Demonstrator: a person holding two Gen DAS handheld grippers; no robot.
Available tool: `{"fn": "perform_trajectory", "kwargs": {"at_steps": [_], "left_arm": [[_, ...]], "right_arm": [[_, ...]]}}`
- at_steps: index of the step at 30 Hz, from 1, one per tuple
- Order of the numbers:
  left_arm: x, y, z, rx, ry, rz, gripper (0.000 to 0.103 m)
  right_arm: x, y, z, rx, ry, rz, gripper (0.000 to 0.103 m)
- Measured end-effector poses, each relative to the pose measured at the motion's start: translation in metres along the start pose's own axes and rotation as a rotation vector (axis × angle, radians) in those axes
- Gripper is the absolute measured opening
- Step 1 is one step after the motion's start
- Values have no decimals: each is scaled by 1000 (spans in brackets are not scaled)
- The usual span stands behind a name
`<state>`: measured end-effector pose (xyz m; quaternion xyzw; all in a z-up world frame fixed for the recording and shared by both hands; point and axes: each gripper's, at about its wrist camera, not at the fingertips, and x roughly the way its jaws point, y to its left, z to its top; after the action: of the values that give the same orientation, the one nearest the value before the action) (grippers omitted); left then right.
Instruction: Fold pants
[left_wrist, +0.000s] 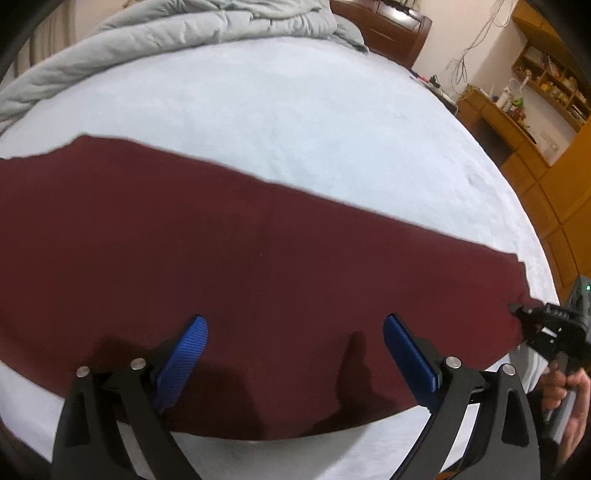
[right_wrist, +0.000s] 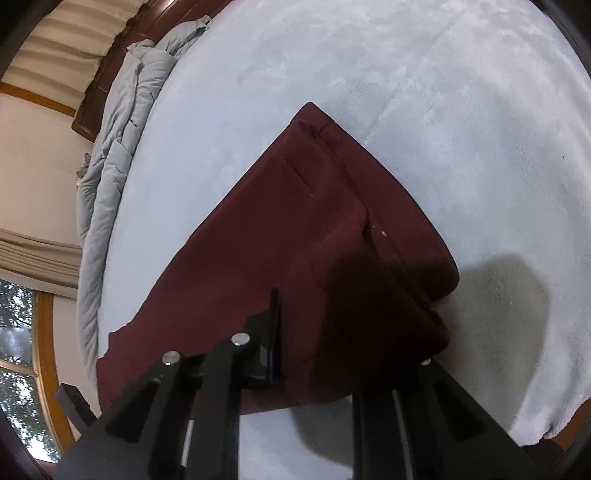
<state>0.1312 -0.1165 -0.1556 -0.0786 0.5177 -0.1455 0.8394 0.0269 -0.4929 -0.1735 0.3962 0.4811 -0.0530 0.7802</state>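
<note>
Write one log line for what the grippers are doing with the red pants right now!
pants: flat on bed | left gripper: open above pants | right gripper: shut on pants end | fold: not yet done

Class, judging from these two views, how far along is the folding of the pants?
Done: the pants lie as one long, flat band on the bed, which suggests the legs are laid together. In hand: the right gripper is shut on one end; the left gripper hovers open over the middle. Left: the band is still full length, so the crosswise folds remain.
</note>
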Motion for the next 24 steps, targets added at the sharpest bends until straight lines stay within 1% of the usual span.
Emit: {"fn": "perform_trajectory", "kwargs": {"at_steps": [1,2,4,5,7,8,10,13,16,18,21,24], "left_arm": [[3,-3,1,16,-6,-3,97],[0,-5,-1,31,-19,-6,97],[-8,-2,3,29,-34,-22,97],[-9,-3,7,20,-38,-18,97],[-13,6,12,-26,-50,-15,97],[-19,18,14,-56,-57,-20,97],[-27,41,14,-101,-56,18,97],[-25,60,17,-153,-50,31,97],[-23,67,18,-182,-42,33,97],[-26,69,14,-181,-44,30,97],[-26,73,14,-183,-47,35,97],[-35,83,14,-231,-75,31,97]], "right_arm": [[4,4,-1,-4,-7,-3,15],[-2,5,-3,-11,-20,-3,15],[-18,19,-6,-58,-70,1,15],[-23,27,-7,-74,-87,5,15],[-35,47,-9,-103,-125,21,15],[-40,57,-9,-114,-138,31,15],[-50,83,-12,-159,-165,40,15],[-63,125,-17,-244,-193,58,15],[-68,168,-25,-316,-205,87,15],[-68,198,-32,-370,-202,108,15],[-63,232,-43,-432,-192,133,15],[-52,266,-56,-497,-168,157,15]]}}
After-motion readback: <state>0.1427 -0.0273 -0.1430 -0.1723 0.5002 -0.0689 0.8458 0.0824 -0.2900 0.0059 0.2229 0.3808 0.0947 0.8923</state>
